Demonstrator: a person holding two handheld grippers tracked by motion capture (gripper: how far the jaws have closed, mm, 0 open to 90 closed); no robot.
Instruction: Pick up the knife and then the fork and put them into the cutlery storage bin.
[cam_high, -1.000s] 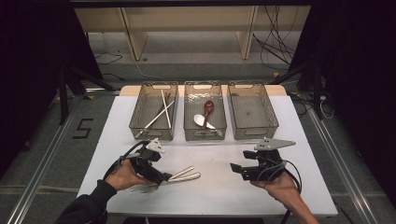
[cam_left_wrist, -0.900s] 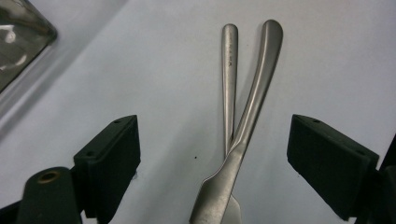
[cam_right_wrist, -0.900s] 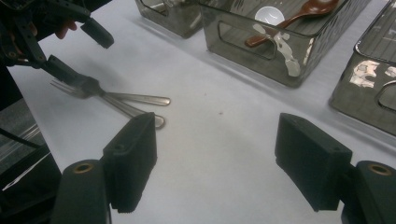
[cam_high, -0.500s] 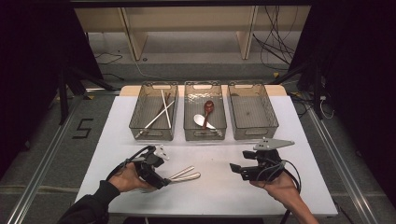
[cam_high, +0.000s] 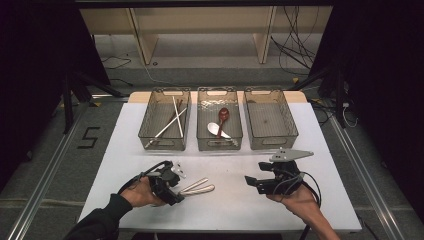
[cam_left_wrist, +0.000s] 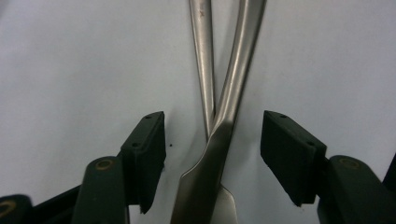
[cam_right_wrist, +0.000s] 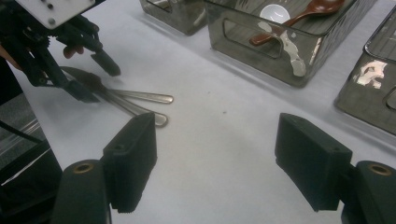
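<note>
**Two metal utensils straddled by the left gripper, not yet pinched**

Two slim silver metal utensils (cam_high: 197, 186) are seen lying crossed on the white table (cam_high: 235, 210), just in front of the left-hand clear grey plastic bin (cam_high: 163, 142). The black two-jaw left gripper (cam_high: 176, 189) is set down over their wide ends. In the left gripper view the crossed handles (cam_left_wrist: 219, 93) are framed between the two black pads (cam_left_wrist: 289, 149), with a visible gap on each side; nothing is pressed yet. The jaws are about half spread and have just been closing.

The black two-jaw right gripper (cam_high: 251, 182) is held low over bare table, well apart from the utensils, jaws spread wide, nothing between them.

Against the picture a second ago: the left gripper is seen lower and nearer the table, its jaws narrower around the utensils. The utensils are unmoved. The right gripper is unchanged. The contents of the bins are unchanged: pale chopsticks (cam_high: 172, 120) in the left one, a dark red spoon (cam_high: 222, 117) and a white spoon (cam_high: 216, 130) in the middle one.
</note>
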